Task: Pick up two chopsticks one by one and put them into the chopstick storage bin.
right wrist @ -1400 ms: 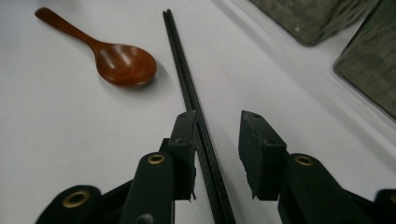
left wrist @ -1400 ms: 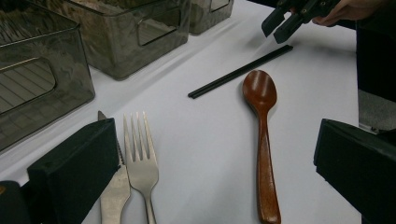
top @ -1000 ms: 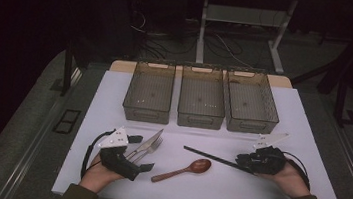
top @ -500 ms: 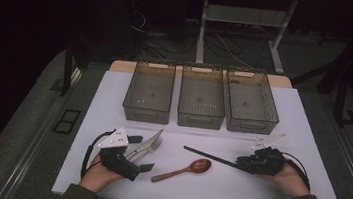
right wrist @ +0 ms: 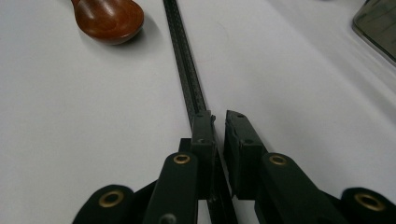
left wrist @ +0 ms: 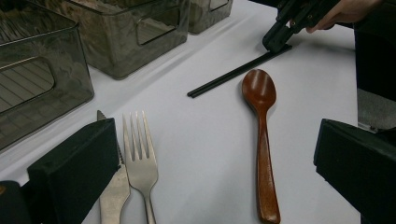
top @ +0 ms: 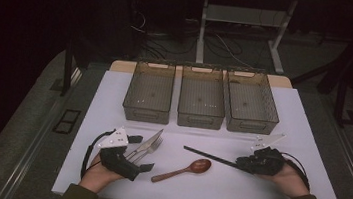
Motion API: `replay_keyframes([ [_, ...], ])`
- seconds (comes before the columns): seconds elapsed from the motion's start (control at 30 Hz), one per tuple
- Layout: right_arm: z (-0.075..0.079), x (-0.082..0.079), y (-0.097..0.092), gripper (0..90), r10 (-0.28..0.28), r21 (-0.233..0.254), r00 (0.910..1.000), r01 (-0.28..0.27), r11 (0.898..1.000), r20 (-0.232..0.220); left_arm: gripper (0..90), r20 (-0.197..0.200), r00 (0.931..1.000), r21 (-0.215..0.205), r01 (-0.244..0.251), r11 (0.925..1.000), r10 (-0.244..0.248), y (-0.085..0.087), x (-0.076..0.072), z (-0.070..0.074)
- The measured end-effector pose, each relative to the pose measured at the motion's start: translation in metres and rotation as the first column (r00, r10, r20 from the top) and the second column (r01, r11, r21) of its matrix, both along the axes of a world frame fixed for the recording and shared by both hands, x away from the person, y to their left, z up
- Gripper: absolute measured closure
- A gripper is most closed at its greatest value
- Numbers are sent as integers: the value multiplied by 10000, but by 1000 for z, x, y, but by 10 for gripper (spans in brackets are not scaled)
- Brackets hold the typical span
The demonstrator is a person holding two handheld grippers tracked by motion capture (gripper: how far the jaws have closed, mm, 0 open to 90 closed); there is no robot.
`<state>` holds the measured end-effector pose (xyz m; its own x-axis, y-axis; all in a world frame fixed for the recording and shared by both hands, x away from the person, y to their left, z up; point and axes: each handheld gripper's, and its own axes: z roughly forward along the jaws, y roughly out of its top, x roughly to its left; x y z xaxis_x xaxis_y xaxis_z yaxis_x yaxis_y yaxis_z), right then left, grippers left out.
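Chopsticks (top: 210, 157) lower centre of counter (top: 310, 145) | right claw (right wrist: 218, 122) narrowly parted astride their end, not clamped | left claw (left wrist: 210, 154) wide, empty | risk: sticks split or roll on closing

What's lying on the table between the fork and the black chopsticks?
The wooden spoon lies between the fork and the black chopsticks, bowl toward the chopsticks, touching neither. The high view and the left gripper view show it.

1. Table (top: 310, 145): white.
2. Bins (top: 202, 97): smoky translucent grey.
3. Spoon (left wrist: 260, 135): reddish-brown wood.
4. Chopsticks (right wrist: 184, 60): black.
5. Fork (left wrist: 140, 158) and knife (left wrist: 112, 196): silver.
6. Grippers' jaws: black, with brass-coloured rivets.
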<state>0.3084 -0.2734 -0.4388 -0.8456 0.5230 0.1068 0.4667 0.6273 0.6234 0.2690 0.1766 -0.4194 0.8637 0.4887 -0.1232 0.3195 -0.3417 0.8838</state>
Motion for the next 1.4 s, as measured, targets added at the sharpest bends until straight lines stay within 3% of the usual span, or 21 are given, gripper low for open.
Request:
replay_keyframes([
  [0.6, -4, 4, 2, 799, -19, -156, 10000, 20, 9999, 88, 0, 23, 10000, -2, 7, 10000, -7, 0, 0, 0],
  [0.9, -5, 8, 1, 813, 331, -142, 9994, -331, 9994, 31, 0, 30, 10000, 7, 11, 10000, -11, 0, 0, 0],
  [1.4, -5, 7, 3, 829, 218, -350, 9991, -205, 9992, 371, 0, 25, 10000, -44, -14, 10000, 14, 0, 0, 0],
])
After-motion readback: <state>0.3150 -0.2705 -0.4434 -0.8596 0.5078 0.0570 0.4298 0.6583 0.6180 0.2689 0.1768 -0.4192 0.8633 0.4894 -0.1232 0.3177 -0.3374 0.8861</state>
